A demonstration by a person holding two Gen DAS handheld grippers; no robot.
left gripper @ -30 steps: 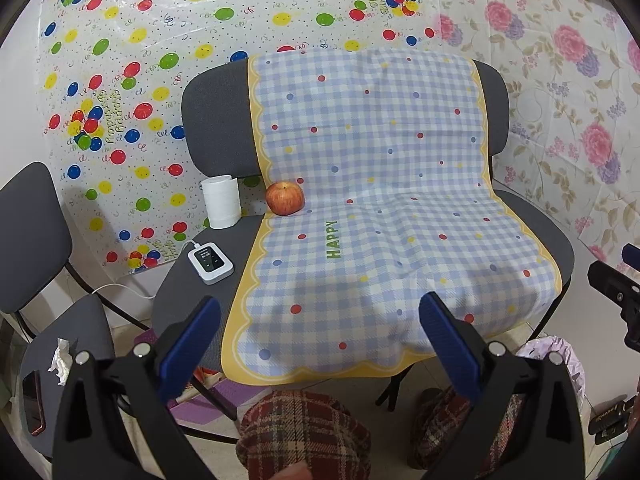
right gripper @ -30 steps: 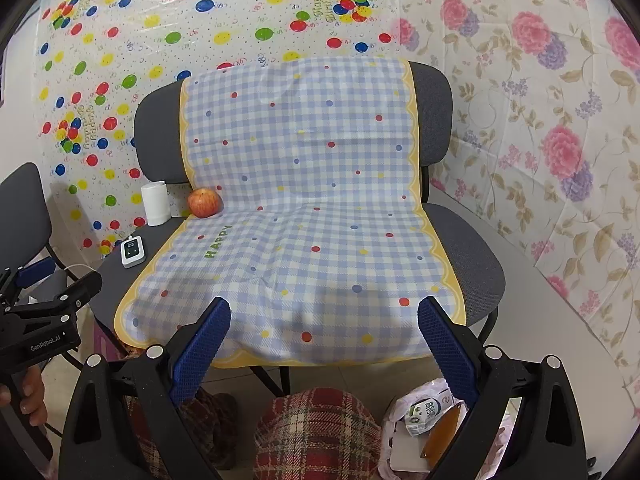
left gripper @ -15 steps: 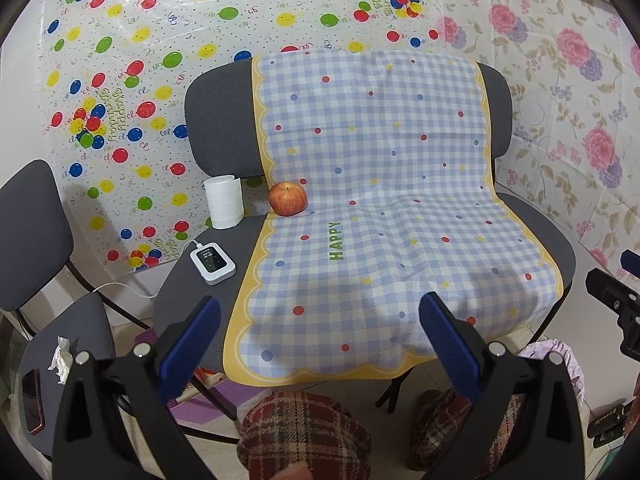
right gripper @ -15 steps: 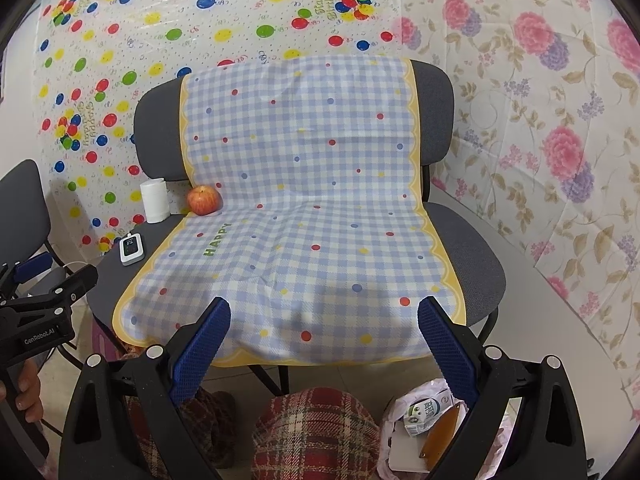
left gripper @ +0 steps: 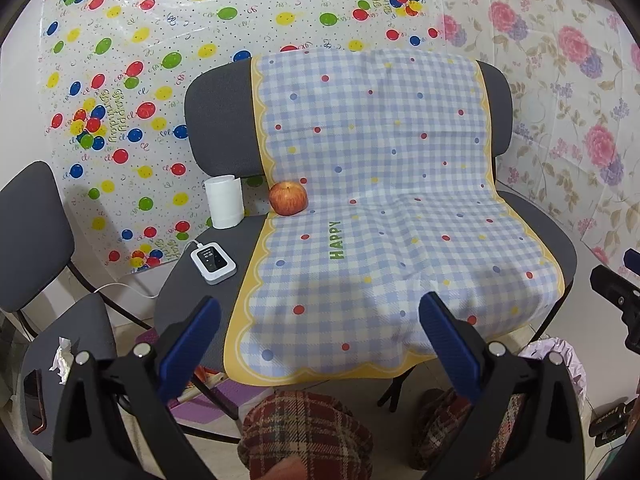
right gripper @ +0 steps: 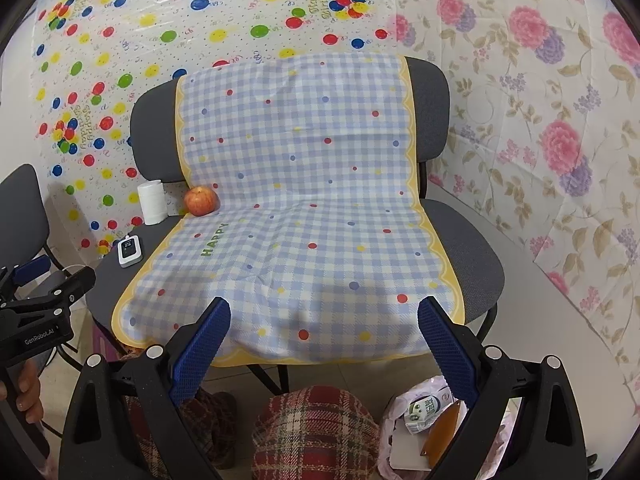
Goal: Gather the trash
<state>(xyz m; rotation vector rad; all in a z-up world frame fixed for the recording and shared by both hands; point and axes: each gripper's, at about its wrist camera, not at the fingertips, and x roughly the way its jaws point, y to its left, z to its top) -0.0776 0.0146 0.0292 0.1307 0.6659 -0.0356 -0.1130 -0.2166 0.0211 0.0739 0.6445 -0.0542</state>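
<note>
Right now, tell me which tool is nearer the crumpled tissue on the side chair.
Left. The left tool hangs open in front of the big chair, the crumpled tissue just off its left side. The right tool, also open, sits farther right, above the trash bag.

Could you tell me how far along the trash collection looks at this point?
Some looks done: the trash bag on the floor already holds a carton and wrappers. Nothing is in hand; the left gripper and right gripper are both empty, jaws wide. Left: a crumpled tissue on the side chair.
</note>
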